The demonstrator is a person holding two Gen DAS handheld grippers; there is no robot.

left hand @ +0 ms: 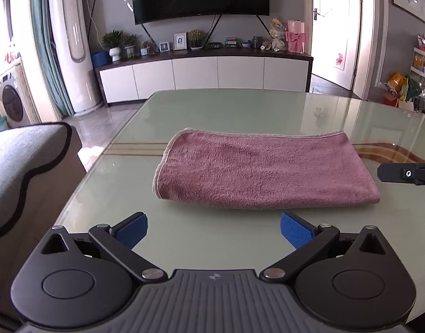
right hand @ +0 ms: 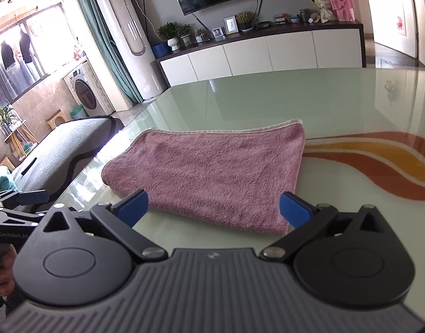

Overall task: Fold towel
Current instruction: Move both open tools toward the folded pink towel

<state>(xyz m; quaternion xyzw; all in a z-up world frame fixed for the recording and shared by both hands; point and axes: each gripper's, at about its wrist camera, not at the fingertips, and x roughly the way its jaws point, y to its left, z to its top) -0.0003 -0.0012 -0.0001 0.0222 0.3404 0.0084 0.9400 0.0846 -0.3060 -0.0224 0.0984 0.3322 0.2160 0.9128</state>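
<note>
Towel point(left hand: 265, 170) lies already folded over on the counter point(left hand: 240, 108), both grippers, left point(left hand: 213, 230) & right point(right hand: 213, 208), near its front edge w/ jaws spread wide & empty, so imo pinch both layers at the corners, lift evenly.

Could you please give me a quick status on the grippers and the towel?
Left gripper open, short of towel. Right gripper open, empty, at its near edge. Towel folded flat on table. Nothing in the way.
</note>
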